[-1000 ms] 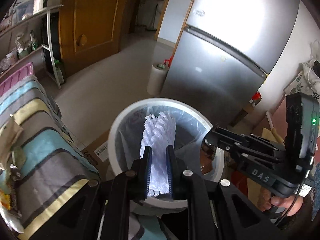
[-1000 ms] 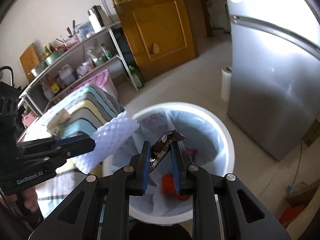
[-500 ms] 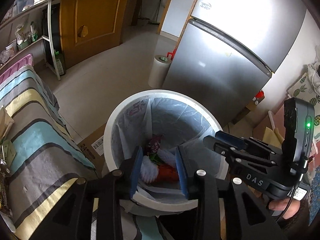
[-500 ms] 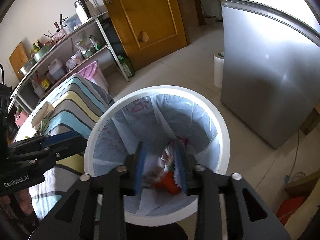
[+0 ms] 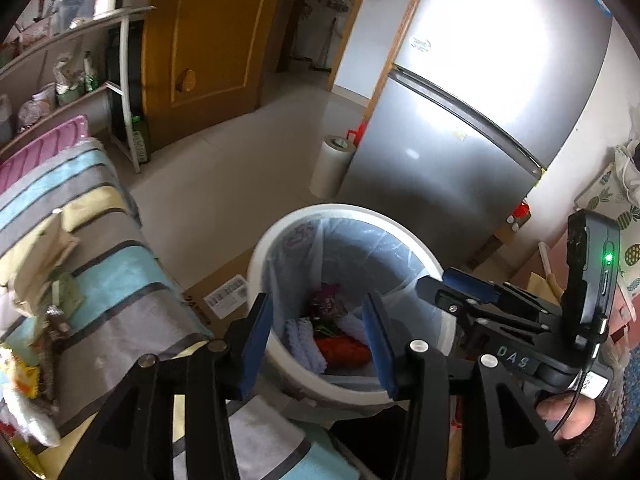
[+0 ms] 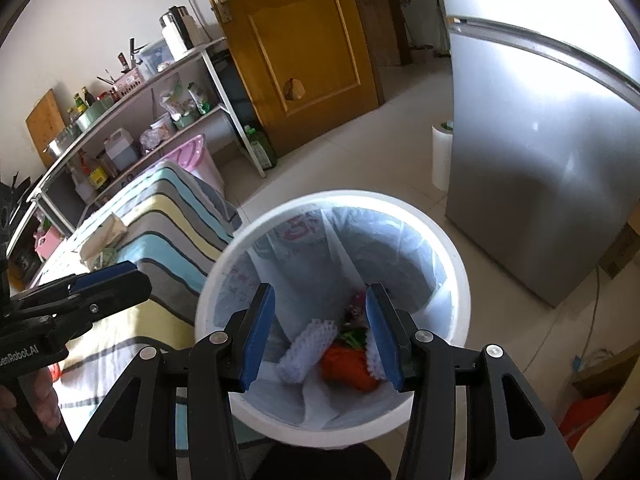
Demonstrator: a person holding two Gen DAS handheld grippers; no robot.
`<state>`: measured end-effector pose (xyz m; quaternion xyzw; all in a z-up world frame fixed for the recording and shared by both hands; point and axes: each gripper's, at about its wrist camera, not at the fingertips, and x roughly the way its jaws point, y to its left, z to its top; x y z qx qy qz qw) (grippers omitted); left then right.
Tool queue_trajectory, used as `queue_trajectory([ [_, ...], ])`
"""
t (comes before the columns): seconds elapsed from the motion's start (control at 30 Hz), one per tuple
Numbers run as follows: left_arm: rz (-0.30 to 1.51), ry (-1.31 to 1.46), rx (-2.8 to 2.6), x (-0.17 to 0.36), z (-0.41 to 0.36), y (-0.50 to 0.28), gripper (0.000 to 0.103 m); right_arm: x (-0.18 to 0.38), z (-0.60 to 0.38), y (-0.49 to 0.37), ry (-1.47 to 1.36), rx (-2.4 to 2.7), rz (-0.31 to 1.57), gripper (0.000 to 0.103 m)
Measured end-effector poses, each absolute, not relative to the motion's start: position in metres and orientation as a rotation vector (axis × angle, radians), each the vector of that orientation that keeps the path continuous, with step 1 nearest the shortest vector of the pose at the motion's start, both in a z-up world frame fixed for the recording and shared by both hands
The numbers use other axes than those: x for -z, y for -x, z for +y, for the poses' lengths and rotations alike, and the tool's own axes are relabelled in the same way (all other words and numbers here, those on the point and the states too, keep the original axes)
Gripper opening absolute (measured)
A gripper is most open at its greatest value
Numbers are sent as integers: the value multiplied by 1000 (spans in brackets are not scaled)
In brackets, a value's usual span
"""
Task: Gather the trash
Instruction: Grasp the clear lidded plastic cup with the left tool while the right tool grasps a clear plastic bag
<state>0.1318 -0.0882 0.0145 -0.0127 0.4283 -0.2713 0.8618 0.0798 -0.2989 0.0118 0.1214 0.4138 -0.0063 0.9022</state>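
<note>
A white trash bin with a pale blue liner stands on the floor; it also shows in the right wrist view. Inside lie a white foam net, something orange-red and a dark wrapper. My left gripper is open and empty above the bin's near rim. My right gripper is open and empty above the bin. The right gripper also shows in the left wrist view, and the left gripper shows in the right wrist view.
A table with a striped cloth stands left of the bin, with scraps and wrappers on it. A silver fridge stands behind the bin, with a white roll beside it. A shelf and a wooden door are farther back.
Both grippers opened and dropped their loads into the bin: the left let go of the white foam net, the right of the dark wrapper. The jaws are now wider apart.
</note>
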Motion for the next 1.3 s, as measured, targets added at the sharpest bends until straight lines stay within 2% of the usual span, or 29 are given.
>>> queue_trajectory([
  [0.4, 808, 67, 411, -35, -8, -105, 57, -38, -237, -78, -218, -118, 786, 49],
  [0.73, 766, 121, 230, -35, 77, -68, 61, -38, -167, -85, -150, -281, 781, 49],
  [1.07, 784, 117, 77, -18, 137, -30, 72, -26, -105, -89, -105, -412, 799, 49],
  [1.3, 827, 157, 72, 3, 151, -20, 73, -18, -70, -91, -64, -499, 811, 49],
])
